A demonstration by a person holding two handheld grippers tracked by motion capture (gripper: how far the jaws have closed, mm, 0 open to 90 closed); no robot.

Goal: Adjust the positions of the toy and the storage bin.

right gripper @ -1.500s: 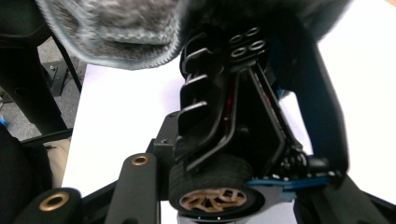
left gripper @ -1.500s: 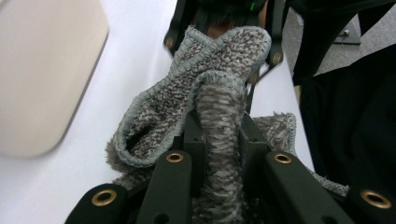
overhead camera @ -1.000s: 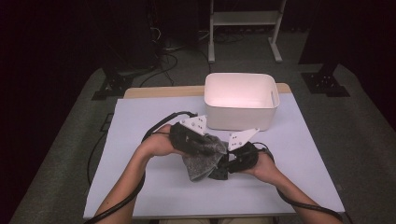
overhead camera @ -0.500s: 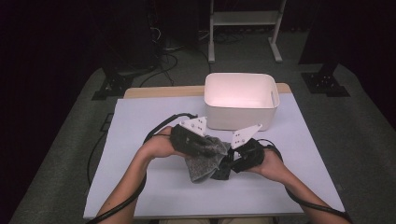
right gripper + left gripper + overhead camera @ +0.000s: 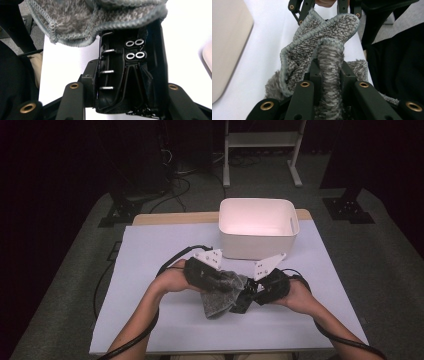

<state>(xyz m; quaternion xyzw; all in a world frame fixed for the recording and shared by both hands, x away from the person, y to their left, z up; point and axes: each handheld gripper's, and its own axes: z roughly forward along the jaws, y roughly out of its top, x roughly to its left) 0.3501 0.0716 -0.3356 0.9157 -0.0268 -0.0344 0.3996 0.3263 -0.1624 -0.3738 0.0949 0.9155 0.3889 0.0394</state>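
Above the middle of the white-covered desk, I hold a grey cloth between my two grippers, just in front of the white tub that stands at the desk's far edge. My left gripper has its jaws clamped tight on a fold of the cloth; in the left gripper view the fabric is pinched into a narrow ridge between the two black jaws and fans out beyond them, its stitched hem curling upward. My right gripper meets it from the other side, close against the cloth's right edge. In the right gripper view the jaws stand partly apart with a black piece of the opposite gripper between them, while the cloth hangs across the top of the frame; these jaws have just been closing, and I cannot tell whether they pinch any fabric. The cloth's lower corner droops toward the desk.
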